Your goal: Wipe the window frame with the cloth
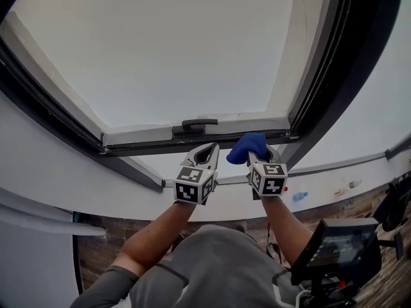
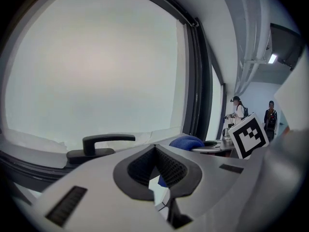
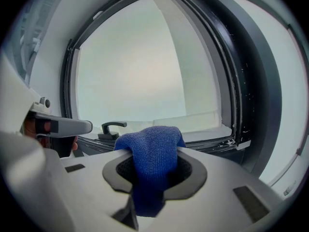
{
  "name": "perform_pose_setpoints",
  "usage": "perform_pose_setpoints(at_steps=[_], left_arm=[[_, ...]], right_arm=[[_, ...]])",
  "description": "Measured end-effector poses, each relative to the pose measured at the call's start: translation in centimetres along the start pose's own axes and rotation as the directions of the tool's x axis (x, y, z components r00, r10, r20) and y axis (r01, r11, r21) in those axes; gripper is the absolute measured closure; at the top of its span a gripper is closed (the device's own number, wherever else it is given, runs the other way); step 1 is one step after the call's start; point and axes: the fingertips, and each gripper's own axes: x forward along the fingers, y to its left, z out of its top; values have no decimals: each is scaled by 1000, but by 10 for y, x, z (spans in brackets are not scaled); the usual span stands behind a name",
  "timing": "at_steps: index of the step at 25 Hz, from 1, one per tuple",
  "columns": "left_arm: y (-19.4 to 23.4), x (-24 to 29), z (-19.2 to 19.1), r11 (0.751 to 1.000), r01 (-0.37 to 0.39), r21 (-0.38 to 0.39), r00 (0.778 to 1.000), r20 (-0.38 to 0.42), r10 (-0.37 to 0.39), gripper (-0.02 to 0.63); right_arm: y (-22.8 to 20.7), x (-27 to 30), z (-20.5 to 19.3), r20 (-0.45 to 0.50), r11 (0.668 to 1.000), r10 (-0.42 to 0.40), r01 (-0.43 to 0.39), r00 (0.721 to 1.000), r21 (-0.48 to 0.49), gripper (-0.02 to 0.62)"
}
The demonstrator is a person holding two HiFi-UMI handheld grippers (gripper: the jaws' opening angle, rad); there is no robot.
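Person's forearms [image 1: 160,226] reach up from the bottom of the head view. Both grippers are raised to the lower rail of the window frame [image 1: 324,82], which is dark and wide, w/ pale glass [image 1: 160,50] filling most of the view above.

L gripper [image 1: 204,153] sits just beside the R one, near the rail. Its fingers are closed tip to tip w/ nothing btwn them. It's prob. parked out of the way, since wiping needs one tool only.

R gripper [image 1: 260,156] has its fingers clamped on the blue cloth [image 1: 249,145]. Cloth is pinched low in the grip so a rounded wad sticks out past the tips. That way, I'd judge, fabric and not hard plastic meets the frame.

Wad is up against or just short of the rail, right of the black handle [image 1: 199,124]; actual contact can't be told. Wipe looks at its start or mid-pass. Next move is prob. a sideways drag along the rail, w/ light pressure so cloth doesn't pull free.
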Motion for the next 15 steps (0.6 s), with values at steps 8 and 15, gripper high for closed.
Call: perform_pose_setpoints(at_steps=[8,15], left_arm=[[-40,29,-2,1000,17,20,999,-28,-16,597],[-65,45,-6,993,91,80,994,-66,-86,597]], right_arm=[[-50,-9,0,-5,999,-18,18,1000,30,476],[-85,-15,4,11,992,-92,91,996,86,476]])
